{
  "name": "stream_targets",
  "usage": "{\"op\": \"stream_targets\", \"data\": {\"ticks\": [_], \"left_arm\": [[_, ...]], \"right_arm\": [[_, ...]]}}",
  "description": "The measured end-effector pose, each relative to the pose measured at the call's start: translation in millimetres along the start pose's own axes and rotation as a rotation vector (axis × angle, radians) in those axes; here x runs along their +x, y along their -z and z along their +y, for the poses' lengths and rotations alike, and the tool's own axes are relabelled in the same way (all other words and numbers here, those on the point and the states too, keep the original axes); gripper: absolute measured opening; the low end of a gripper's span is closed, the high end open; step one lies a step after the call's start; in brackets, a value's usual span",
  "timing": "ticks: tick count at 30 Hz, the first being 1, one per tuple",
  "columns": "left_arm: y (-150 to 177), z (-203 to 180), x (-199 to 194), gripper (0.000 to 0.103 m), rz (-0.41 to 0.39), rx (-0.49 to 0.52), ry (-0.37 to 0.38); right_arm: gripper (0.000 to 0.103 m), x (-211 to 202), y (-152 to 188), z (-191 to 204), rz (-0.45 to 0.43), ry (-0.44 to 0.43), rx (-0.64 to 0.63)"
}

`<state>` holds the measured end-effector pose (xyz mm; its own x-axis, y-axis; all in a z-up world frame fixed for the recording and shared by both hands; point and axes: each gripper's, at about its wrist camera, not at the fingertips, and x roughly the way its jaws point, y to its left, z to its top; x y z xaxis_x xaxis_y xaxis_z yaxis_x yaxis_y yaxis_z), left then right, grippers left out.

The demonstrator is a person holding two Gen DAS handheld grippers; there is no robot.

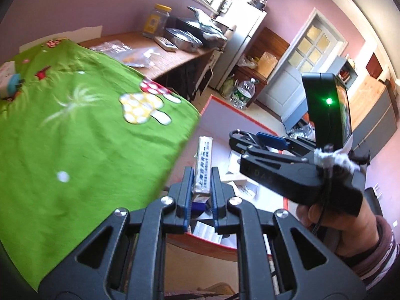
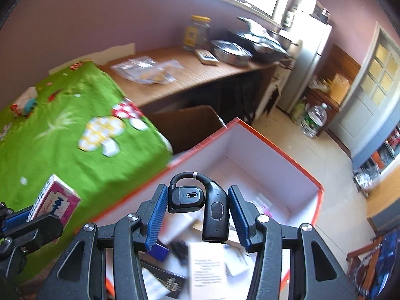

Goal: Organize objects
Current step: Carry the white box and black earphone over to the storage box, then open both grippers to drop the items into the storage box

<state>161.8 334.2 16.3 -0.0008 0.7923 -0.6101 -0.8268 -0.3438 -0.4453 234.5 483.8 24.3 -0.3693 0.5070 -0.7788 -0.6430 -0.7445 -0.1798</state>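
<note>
My left gripper (image 1: 202, 175) is shut on a slim box (image 1: 204, 161) with blue print, held above the white box with an orange rim (image 1: 240, 113). In the right wrist view the same box looks pink and white (image 2: 53, 201) in the left gripper at the lower left. My right gripper (image 2: 197, 200) is shut on a black ear-hook device (image 2: 200, 205), held over the open box (image 2: 275, 147). The right gripper also shows in the left wrist view (image 1: 237, 137) over the box. Papers (image 2: 207, 267) and small dark items lie inside.
A table under a green mushroom-print cloth (image 1: 75, 125) stands left of the box. A wooden counter (image 2: 200, 72) behind holds a jar (image 2: 196, 33), pans and plastic bags. A brown carton (image 2: 185, 125) sits beside the box. A water bottle (image 2: 313, 121), fridge and door stand at the right.
</note>
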Motion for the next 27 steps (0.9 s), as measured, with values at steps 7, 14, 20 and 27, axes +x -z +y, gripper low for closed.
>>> {"op": "stream_targets", "data": {"ticks": [7, 14, 20, 27], "left_arm": [[15, -21, 34, 0.016, 0.067, 0.061, 0.000], [20, -37, 56, 0.016, 0.110, 0.098, 0.017], [19, -47, 67, 0.016, 0.130, 0.103, 0.051], [12, -46, 66, 0.060, 0.110, 0.072, 0.054]], "right_arm": [[0.050, 25, 21, -34, 0.078, 0.043, 0.078], [0.050, 41, 30, -54, 0.124, 0.080, 0.118], [0.051, 43, 30, -61, 0.130, 0.088, 0.149], [0.055, 46, 30, -65, 0.145, 0.084, 0.175]]}}
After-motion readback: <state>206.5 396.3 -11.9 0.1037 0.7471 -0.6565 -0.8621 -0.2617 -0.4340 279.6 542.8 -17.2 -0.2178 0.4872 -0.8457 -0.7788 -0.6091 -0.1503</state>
